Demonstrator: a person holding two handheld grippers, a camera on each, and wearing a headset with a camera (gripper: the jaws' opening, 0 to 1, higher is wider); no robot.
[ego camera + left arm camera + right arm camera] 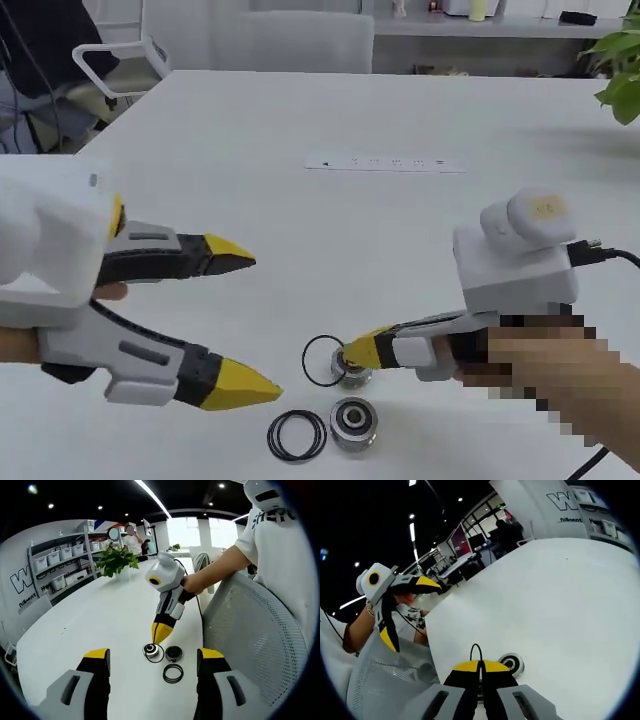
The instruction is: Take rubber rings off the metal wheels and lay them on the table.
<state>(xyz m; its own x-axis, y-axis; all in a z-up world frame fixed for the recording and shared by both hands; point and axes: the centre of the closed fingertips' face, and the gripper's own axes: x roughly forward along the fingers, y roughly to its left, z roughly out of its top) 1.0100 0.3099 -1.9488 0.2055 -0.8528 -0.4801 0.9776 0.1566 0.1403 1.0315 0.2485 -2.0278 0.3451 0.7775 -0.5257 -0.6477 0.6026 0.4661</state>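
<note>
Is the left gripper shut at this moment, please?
No, the left gripper has its jaws spread wide apart, holding nothing.

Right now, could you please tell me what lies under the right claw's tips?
A metal wheel sits under the right claw, a rubber ring looping out beside it; the wheel's top is covered.

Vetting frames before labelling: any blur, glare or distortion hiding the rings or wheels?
Head view: slightly soft, even light; loose rings and near wheel readable. Left gripper view: heavy fisheye bend, windows blown out. Right gripper view: dark ceiling, right gripper with shut jaws masks the contact spot; pinched ring very thin.
</note>
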